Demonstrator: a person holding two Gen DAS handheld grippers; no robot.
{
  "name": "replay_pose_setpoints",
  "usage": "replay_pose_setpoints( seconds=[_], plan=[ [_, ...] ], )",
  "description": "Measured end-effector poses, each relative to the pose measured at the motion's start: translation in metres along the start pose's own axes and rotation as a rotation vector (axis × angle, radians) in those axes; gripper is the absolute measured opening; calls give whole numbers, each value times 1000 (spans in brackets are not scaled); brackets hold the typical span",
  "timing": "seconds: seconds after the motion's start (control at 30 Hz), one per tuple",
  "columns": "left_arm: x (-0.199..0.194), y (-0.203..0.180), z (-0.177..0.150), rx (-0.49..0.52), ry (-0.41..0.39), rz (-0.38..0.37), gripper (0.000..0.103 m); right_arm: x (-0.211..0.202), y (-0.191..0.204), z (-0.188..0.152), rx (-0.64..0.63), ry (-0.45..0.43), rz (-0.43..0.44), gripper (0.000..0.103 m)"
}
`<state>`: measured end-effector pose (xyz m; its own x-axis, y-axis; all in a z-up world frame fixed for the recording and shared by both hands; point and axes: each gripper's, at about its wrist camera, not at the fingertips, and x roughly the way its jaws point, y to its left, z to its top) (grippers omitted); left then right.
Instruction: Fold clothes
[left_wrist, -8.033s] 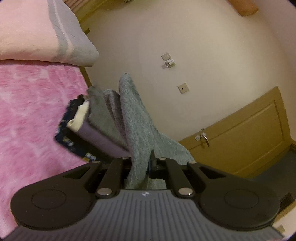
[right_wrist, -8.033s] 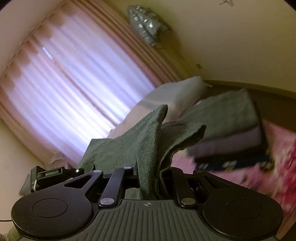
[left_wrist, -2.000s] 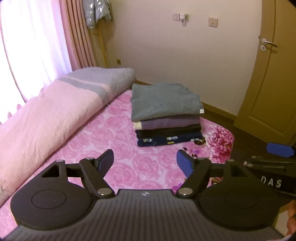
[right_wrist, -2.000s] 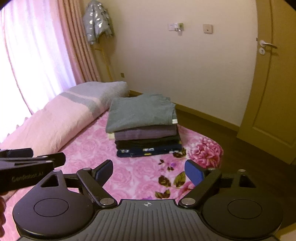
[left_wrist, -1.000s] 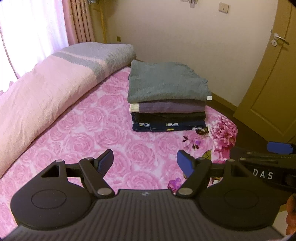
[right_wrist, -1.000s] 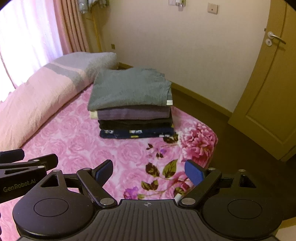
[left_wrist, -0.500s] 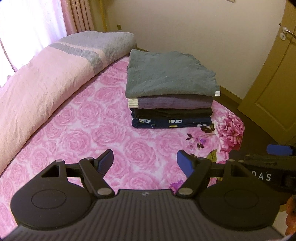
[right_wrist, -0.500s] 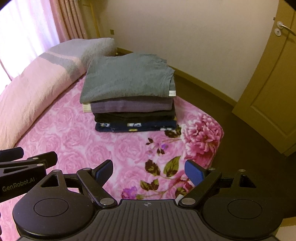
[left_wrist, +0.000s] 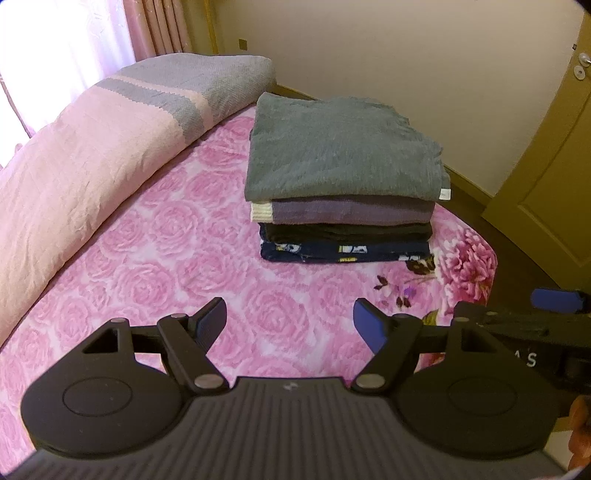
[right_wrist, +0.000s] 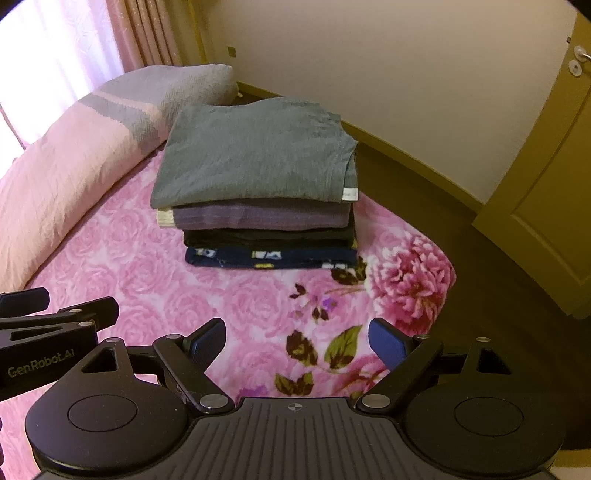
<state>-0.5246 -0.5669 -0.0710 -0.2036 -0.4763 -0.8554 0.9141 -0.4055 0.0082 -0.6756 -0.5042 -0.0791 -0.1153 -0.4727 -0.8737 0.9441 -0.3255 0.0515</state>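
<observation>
A stack of folded clothes (left_wrist: 343, 206) stands on the pink rose bedspread (left_wrist: 177, 266). A grey-green folded garment (left_wrist: 340, 151) lies on top, then a purple one, a black one and a dark blue patterned one. The stack also shows in the right wrist view (right_wrist: 258, 199), with the grey-green garment (right_wrist: 255, 155) on top. My left gripper (left_wrist: 290, 323) is open and empty, hovering over the bedspread short of the stack. My right gripper (right_wrist: 297, 338) is open and empty, also short of the stack.
A long pink and grey rolled quilt (left_wrist: 92, 147) lies along the bed's left side. The bed's corner (right_wrist: 424, 266) drops to a dark floor on the right. A wall and an olive door (right_wrist: 546, 192) stand behind. Pink curtains (right_wrist: 74, 44) hang at the back left.
Both grippers, earlier shut on the grey-green garment, now stand open and empty. Over the last second both views have moved closer to the stack and tilted down.
</observation>
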Motion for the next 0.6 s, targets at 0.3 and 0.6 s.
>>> replay_pose_setpoints(
  seconds=[0.3,0.6],
  plan=[
    [18,-16,26,12,4,9,73,16,-13,22,-6,13,12,87],
    [34,-32,43,18,-3,20,73,34,-33,40,-12,30,13,87]
  ],
)
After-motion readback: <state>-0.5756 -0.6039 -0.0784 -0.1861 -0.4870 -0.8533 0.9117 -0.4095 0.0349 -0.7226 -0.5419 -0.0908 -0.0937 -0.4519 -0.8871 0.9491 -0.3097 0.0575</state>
